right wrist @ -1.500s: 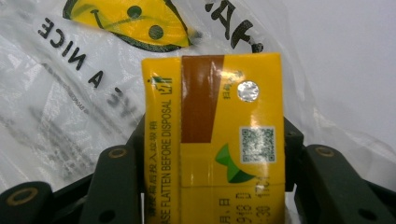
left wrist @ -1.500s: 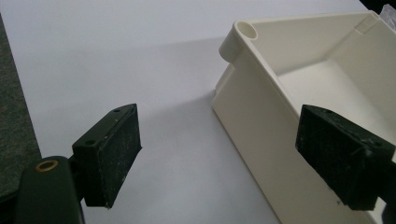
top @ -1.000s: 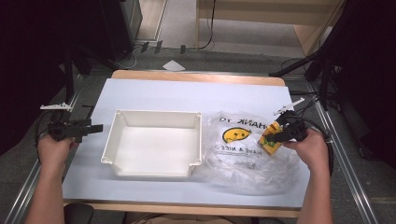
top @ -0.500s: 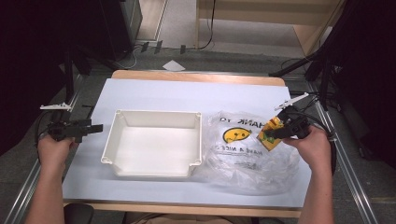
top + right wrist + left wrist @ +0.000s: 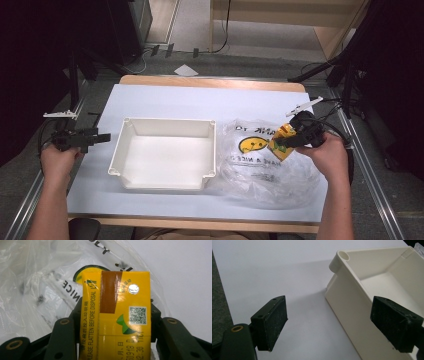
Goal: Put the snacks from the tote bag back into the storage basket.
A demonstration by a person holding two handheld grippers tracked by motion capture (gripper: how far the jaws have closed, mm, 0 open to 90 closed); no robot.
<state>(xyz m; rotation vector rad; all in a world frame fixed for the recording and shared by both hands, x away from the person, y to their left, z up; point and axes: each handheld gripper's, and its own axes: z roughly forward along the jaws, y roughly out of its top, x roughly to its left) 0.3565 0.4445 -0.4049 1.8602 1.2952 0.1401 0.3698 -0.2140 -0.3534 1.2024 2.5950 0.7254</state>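
Note:
My right gripper (image 5: 285, 142) is shut on a yellow drink carton (image 5: 281, 141), lifted over the right part of a clear plastic bag (image 5: 260, 162) with a smiley print. In the right gripper view the yellow drink carton (image 5: 117, 315) stands between both jaws, its foil straw hole and QR code facing the camera, with the clear plastic bag (image 5: 32, 290) below. A white plastic bin (image 5: 165, 152) lies empty at the table's middle. My left gripper (image 5: 102, 137) hovers open at the left, pointing at the bin; in its own view my left gripper (image 5: 337, 327) frames the white plastic bin's (image 5: 362, 290) near corner.
The white table top (image 5: 200, 102) has bare room behind the bin and along the left. Metal rails run down both table sides. Dark stands and cables crowd the floor at the back and far right.
The right hand has lifted the carton and carried it slightly right and away, clear of the bag. The left hand and the bin have stayed put.

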